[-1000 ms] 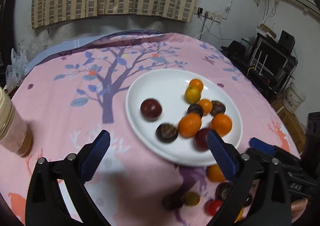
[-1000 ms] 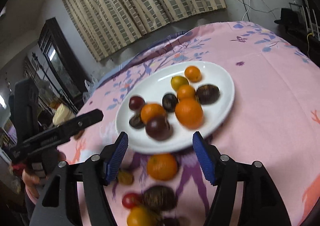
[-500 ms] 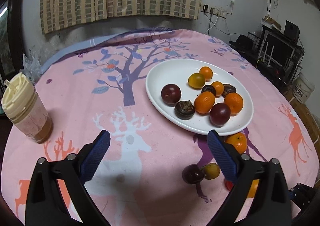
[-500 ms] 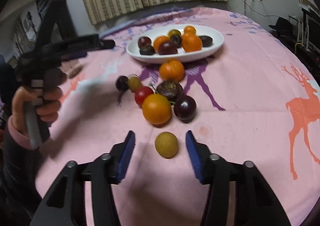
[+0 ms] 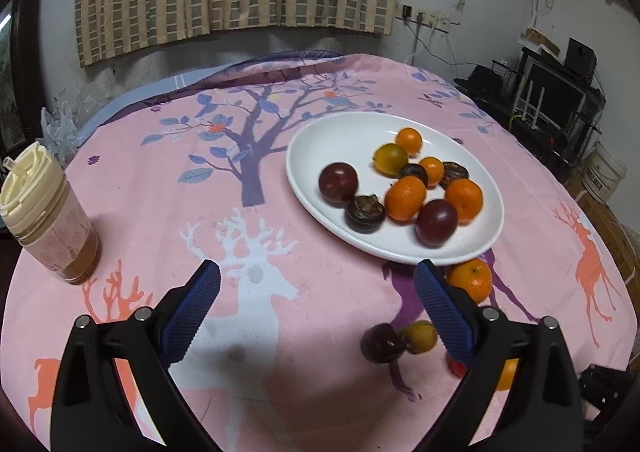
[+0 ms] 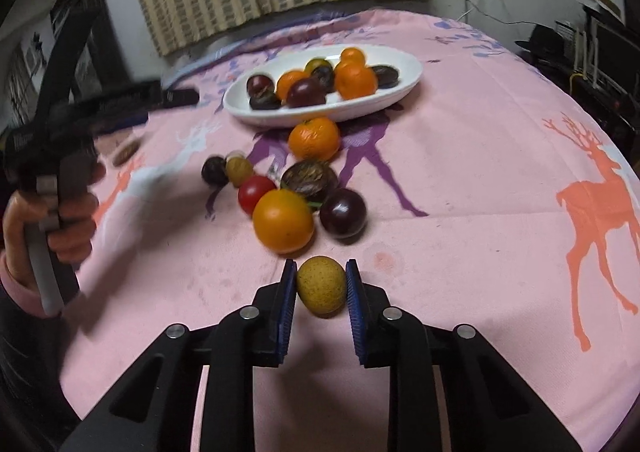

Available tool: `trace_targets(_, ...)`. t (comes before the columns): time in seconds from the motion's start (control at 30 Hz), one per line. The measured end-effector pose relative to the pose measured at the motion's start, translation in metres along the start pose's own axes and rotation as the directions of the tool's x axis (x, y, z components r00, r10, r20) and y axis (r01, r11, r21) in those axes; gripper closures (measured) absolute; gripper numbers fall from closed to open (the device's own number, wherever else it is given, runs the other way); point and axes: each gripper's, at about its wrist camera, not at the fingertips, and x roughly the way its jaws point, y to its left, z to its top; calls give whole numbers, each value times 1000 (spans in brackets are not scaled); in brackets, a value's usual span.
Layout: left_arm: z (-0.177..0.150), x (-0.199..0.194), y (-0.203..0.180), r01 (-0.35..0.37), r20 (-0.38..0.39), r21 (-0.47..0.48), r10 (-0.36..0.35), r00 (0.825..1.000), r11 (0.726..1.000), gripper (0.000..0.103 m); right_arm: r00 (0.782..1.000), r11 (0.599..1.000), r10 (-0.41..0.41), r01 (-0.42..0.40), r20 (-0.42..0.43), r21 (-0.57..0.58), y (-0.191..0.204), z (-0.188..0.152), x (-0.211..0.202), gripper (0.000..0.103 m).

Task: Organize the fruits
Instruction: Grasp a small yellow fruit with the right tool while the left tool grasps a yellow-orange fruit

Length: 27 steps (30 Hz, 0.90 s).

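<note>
My right gripper [image 6: 322, 281] is low over the pink tablecloth, its jaws closing on a small speckled yellow-brown fruit [image 6: 322, 288] with both blue pads pressed against its sides. Just beyond lie loose fruits: an orange [image 6: 282, 220], a dark plum [image 6: 343, 212], a red tomato [image 6: 256, 190], a brown fruit [image 6: 310, 176] and a mandarin [image 6: 314, 138]. The white plate [image 6: 312, 118] behind them holds several oranges and dark plums. My left gripper [image 5: 316, 300] hangs open over the cloth with nothing between its fingers, short of the plate [image 5: 304, 156].
A jar with a cream lid [image 5: 52, 220] stands at the table's left edge. A hand in a pink sleeve [image 6: 60, 228] holds the left gripper. Shelves with electronics and a white bucket [image 5: 602, 176] stand past the table's right side.
My right gripper drew back from the plate and came down around the yellow-brown fruit, and its jaws closed on it. The left gripper pulled back a little early on, then kept still.
</note>
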Motion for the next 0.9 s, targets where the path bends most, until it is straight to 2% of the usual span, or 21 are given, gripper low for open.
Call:
trace_targets(0.07, -6, -3, -7, 57, -10, 28, -56, 998, 998, 7, 998, 999, 3, -5, 57, 34, -5, 0, -8, 78)
trace_targets(0.13, -19, -11, -19, 153, -20, 78, -152, 988, 985, 7, 994, 998, 10, -17, 105, 66, -12, 0, -15, 78)
trace_targets(0.2, -37, -20, -36, 241, -40, 137, -238, 971, 961, 15, 991, 995, 8, -21, 130, 98, -18, 2, -18, 78)
trace_targets(0.23, -49, -23, -46, 288, -61, 167, -282, 958, 943, 24, 991, 993, 9, -24, 135, 114, -20, 2, -19, 78)
trace_targets(0.3, -68, -26, -68, 335, -106, 220, -319, 942, 916, 36, 990, 991, 17, -35, 137, 133, -24, 3, -19, 78)
trace_targets(0.37, -79, -30, -87, 351, -126, 280, -329, 936, 893, 45, 989, 989, 29, -49, 146, 137, -26, 2, -20, 78)
trace_targets(0.47, -87, -26, -105, 362, -153, 324, -329, 932, 874, 49, 986, 989, 38, -60, 163, 132, -26, 0, -23, 78)
trace_targets(0.6, -85, -10, -113, 383, -212, 304, -330, 920, 872, 51, 982, 985, 69, -95, 176, 147, -31, 0, -24, 78)
trace_targets(0.67, -83, -4, -115, 380, -222, 301, -324, 920, 875, 57, 980, 979, 92, -121, 177, 164, -35, 1, -24, 78)
trace_targets(0.9, -72, 17, -126, 364, -259, 289, -294, 920, 886, 59, 972, 961, 156, -190, 178, 199, -45, 1, -21, 78)
